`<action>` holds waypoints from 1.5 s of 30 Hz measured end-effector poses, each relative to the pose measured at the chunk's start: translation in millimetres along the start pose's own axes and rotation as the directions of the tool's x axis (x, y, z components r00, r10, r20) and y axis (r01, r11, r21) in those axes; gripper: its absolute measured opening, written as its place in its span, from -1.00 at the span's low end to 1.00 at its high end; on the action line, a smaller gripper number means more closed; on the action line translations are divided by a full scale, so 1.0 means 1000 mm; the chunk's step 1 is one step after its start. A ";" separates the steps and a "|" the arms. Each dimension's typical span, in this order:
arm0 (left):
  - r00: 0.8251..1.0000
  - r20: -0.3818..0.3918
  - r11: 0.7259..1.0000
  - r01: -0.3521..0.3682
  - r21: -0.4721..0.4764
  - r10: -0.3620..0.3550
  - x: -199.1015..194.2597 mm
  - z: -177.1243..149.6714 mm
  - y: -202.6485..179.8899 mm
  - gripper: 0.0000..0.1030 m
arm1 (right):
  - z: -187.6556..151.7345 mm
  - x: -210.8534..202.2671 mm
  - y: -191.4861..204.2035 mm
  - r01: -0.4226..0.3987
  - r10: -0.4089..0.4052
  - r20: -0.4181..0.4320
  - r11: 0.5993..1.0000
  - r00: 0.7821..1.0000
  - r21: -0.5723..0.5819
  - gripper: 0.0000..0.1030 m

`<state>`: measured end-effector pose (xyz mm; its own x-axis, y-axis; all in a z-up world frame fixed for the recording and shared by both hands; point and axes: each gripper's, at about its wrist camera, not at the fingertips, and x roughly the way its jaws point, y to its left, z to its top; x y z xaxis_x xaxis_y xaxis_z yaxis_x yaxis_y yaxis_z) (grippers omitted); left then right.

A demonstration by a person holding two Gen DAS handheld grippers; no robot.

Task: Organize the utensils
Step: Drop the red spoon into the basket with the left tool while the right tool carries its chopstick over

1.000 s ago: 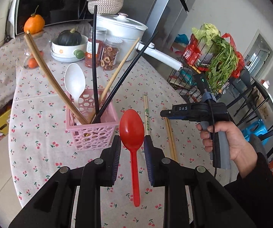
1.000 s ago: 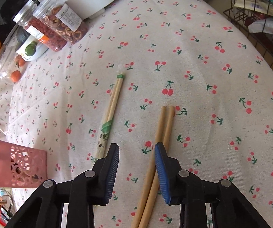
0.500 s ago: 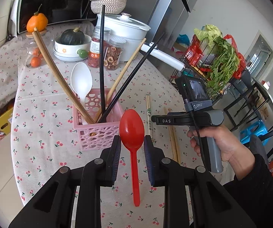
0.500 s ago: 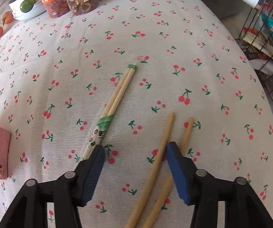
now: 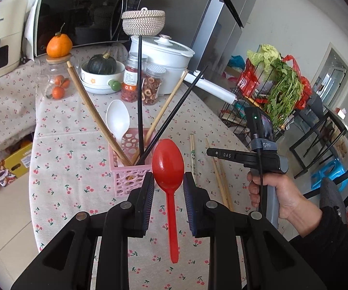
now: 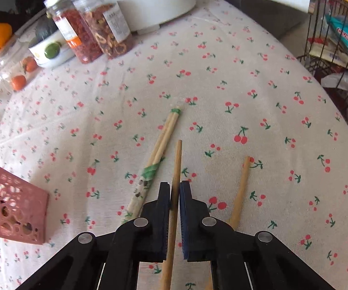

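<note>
Gripping one plain wooden chopstick (image 6: pixel 176 176) off the desk (image 6: pixel 258 91): right gripper (image 6: pixel 174 193), jaws closed on it. Left gripper (image 5: pixel 168 186): jaws clamp red spoon (image 5: pixel 168 166), just beside pink basket (image 5: pixel 125 166). Step: collecting utensils. Next, likely: lift, stand both upright in basket; partner chopstick (image 6: pixel 240 193) remains flat.

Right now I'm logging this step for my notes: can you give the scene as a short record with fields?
left hand-held gripper: shut on red spoon
right hand-held gripper: shut on one plain wooden chopstick
second plain chopstick: lying on tablecloth
wrapped chopstick pair: on tablecloth
pink basket: holds white spoon and chopsticks
</note>
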<state>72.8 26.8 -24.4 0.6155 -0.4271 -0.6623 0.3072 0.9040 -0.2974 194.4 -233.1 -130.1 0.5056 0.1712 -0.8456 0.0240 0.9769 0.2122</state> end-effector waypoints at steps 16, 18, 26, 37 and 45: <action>0.982 0.189 0.999 -0.027 -0.017 0.030 -0.058 0.009 0.000 -0.50 | -0.037 -0.155 0.027 -0.138 0.192 0.376 0.976 0.906 -0.166 -0.90; 0.975 0.218 0.999 -0.030 -0.020 0.034 -0.065 0.010 -0.002 -0.50 | -0.039 -0.165 0.026 -0.148 0.205 0.399 0.975 0.894 -0.168 -0.90; 0.913 0.393 0.993 -0.117 -0.013 0.112 -0.088 0.029 -0.010 -0.50 | -0.033 -0.201 0.028 -0.202 0.259 0.475 0.965 0.841 -0.168 -0.90; 0.809 0.558 0.978 -0.209 -0.019 0.184 -0.061 0.053 -0.014 -0.50 | -0.019 -0.212 0.043 -0.267 0.317 0.501 0.948 0.806 -0.172 -0.90; 0.793 0.565 0.953 -0.301 0.035 0.230 -0.008 0.052 -0.015 -0.50 | -0.014 -0.202 0.044 -0.272 0.321 0.496 0.947 0.806 -0.170 -0.90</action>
<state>101.2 15.9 20.9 0.9683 -0.1423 -0.2051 0.1326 0.9893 -0.0603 81.3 -222.5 43.5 0.8436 0.3886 -0.3706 -0.2618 0.9002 0.3480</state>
